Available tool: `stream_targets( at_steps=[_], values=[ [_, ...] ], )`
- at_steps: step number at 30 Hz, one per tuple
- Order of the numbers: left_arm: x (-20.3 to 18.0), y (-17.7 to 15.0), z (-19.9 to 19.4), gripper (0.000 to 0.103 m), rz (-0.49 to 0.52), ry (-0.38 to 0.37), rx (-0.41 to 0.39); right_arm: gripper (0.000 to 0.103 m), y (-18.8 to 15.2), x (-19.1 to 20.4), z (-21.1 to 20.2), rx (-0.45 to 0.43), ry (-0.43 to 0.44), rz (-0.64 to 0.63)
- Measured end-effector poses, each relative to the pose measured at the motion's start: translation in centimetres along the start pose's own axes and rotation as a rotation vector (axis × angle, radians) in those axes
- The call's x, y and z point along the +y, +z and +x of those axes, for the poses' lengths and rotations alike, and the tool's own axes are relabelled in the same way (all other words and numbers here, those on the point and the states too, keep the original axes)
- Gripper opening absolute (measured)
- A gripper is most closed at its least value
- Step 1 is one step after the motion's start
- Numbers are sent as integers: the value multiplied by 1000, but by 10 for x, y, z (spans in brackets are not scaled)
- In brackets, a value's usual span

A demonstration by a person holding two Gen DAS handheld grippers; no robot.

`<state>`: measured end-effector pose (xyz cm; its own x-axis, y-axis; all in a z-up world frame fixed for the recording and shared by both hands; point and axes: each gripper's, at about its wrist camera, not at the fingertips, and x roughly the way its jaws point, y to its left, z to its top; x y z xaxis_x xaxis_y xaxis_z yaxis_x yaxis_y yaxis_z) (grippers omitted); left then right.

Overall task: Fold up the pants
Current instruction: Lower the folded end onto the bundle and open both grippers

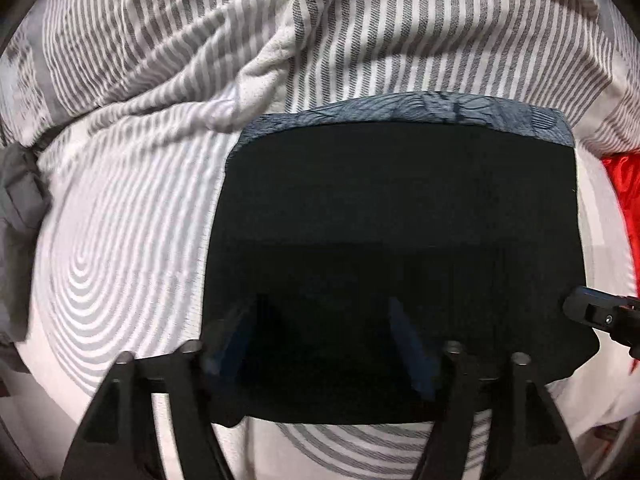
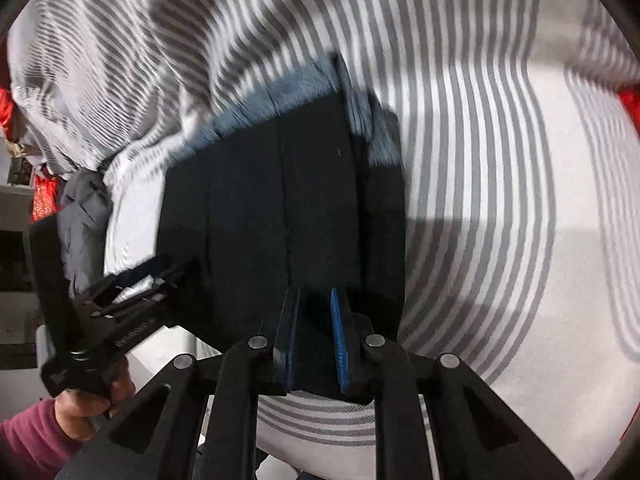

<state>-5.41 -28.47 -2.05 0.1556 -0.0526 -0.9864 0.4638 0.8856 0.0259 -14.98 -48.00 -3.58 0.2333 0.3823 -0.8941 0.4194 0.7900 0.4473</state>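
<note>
From the left wrist camera, the dark, nearly black fabric pants (image 1: 400, 248) lie as a compact folded rectangle on the grey-and-white striped bedspread (image 1: 132, 208), a blue-grey ribbed waistband (image 1: 400, 110) peeking out along the far edge. The left gripper (image 1: 326, 344) hangs straight down over the near part of the bundle, its jaws spread wide with nothing between them. The right gripper shows at the right edge, by the bundle's side. From the right wrist camera, the right gripper (image 2: 314, 344) hovers over the near edge of the pants (image 2: 280, 200), its blue-padded jaws nearly together; whether they pinch cloth I cannot tell. The folding looks almost finished. The next move probably calls for pressing the stack flat or making one last fold.
</note>
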Motion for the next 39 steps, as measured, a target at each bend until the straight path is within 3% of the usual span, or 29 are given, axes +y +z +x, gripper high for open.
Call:
stream_targets(
  at_steps=[14,17,23,29,33,39],
  values=[
    [4,1,3,74,-6,-37,9,17,1,4,6,-5,-19,10],
    [7,2,4,81,9,-30,1,17,-2,5,6,-18,-29,24],
    [13,4,9,82,17,-65,3,17,-7,8,4,-57,-64,38],
    [23,7,4,82,58,-92,-6,23,-1,15,-1,-52,-106,82],
    [33,12,-8,82,63,-85,-60,24,16,25,-24,-164,-98,97],
    [57,24,-1,82,30,-79,-60,27,73,31,-22,-218,-125,115]
  ],
)
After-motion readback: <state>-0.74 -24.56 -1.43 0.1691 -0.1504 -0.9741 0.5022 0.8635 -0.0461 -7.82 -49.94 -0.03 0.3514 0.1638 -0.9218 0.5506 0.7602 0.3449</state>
